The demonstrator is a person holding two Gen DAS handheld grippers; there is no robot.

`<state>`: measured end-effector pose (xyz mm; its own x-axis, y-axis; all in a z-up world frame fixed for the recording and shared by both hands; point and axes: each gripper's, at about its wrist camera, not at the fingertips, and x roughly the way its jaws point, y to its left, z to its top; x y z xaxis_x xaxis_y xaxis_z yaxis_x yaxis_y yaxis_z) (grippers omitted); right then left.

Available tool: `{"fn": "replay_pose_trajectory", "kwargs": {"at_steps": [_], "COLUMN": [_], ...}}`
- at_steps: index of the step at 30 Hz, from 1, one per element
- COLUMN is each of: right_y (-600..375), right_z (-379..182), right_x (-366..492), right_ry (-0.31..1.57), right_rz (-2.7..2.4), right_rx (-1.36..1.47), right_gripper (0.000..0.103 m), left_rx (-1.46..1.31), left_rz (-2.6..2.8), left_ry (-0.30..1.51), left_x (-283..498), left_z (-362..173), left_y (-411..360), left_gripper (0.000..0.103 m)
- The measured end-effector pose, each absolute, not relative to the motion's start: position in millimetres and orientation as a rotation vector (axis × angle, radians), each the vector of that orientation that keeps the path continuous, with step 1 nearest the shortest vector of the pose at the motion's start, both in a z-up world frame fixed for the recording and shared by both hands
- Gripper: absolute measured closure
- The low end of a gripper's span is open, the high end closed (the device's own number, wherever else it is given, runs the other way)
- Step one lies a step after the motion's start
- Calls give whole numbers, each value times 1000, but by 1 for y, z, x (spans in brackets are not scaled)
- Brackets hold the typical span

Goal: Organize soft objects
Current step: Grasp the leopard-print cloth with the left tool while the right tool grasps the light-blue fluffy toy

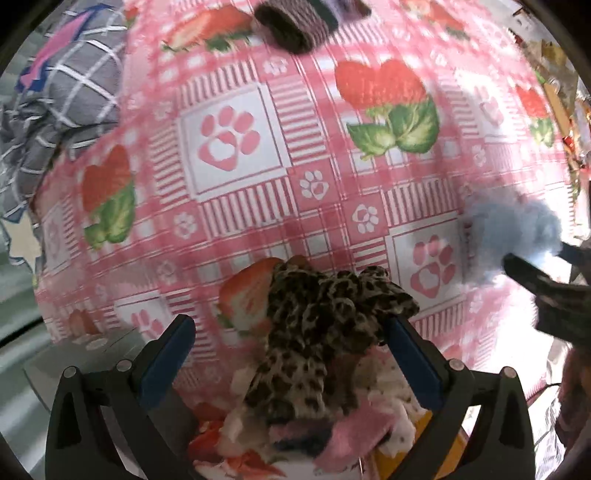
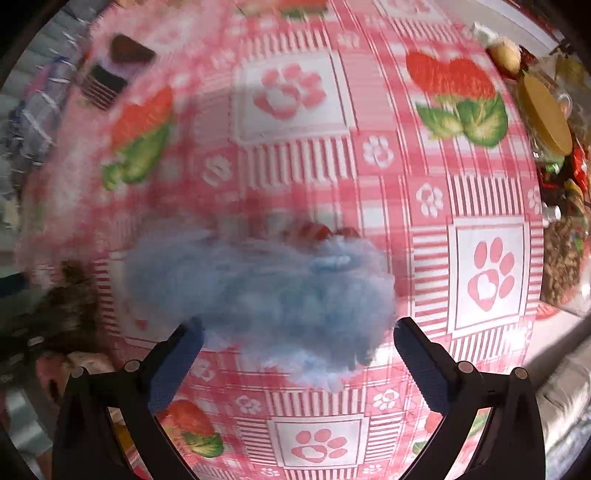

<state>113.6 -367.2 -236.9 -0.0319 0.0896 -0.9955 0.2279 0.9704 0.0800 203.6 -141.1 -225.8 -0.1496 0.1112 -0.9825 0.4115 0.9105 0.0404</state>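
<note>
A leopard-print scrunchie (image 1: 325, 317) hangs between the wide-open fingers of my left gripper (image 1: 291, 332), over a pile of soft things (image 1: 332, 439) in a container below; whether a finger touches it I cannot tell. A fluffy light-blue scrunchie (image 2: 266, 295) lies on the strawberry tablecloth (image 2: 406, 206), just ahead of my open right gripper (image 2: 299, 339), not gripped. In the left wrist view the blue scrunchie (image 1: 513, 232) sits at the right with the right gripper's fingers (image 1: 532, 273) beside it.
A dark striped knitted item (image 1: 291, 26) lies at the table's far side, also in the right wrist view (image 2: 110, 70). Grey checked fabric (image 1: 62, 96) is piled at the left edge. Snack packets and a round wooden lid (image 2: 546, 114) crowd the right edge.
</note>
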Motion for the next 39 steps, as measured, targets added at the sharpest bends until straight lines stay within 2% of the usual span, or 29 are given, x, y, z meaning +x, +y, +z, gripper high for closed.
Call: {"fn": "replay_pose_trajectory", "kwargs": {"at_steps": [5, 15, 28, 29, 30, 31, 32, 33, 34, 35, 36, 39], "right_y": [-350, -324, -276, -275, -276, -277, -276, -273, -273, -272, -272, -277], "right_z": [-226, -246, -251, -251, -249, -248, -248, -249, -246, -244, -242, -236], "right_x": [123, 133, 154, 154, 154, 154, 154, 156, 156, 157, 158, 160], "right_ry": [1556, 1587, 1536, 1534, 1535, 1536, 1530, 1522, 1515, 1514, 1517, 1508], "right_rz": [-23, -3, -3, -2, 13, 30, 26, 35, 46, 62, 69, 67], "right_rx": [142, -1, -125, -121, -89, -48, -43, -43, -37, -14, 12, 64], "right_gripper": [0, 0, 0, 6, 18, 21, 31, 47, 56, 71, 76, 76], "left_rx": [396, 337, 329, 327, 320, 317, 319, 325, 332, 339, 346, 298], "left_rz": [-254, -221, -248, -249, -248, -249, -255, -263, -270, -272, -267, -253], "left_ry": [1773, 1868, 1856, 1846, 1832, 1817, 1801, 1782, 1768, 1759, 1751, 1706], "left_x": [205, 203, 214, 213, 211, 209, 207, 205, 205, 205, 206, 210], "left_z": [-246, -279, -286, -282, -278, -273, -268, -262, -258, -255, -253, -240], "left_y": [-144, -140, -149, -150, -151, -151, -152, -153, -155, -156, -156, -146], "left_gripper": [0, 0, 1, 4, 9, 12, 20, 31, 38, 50, 58, 68]}}
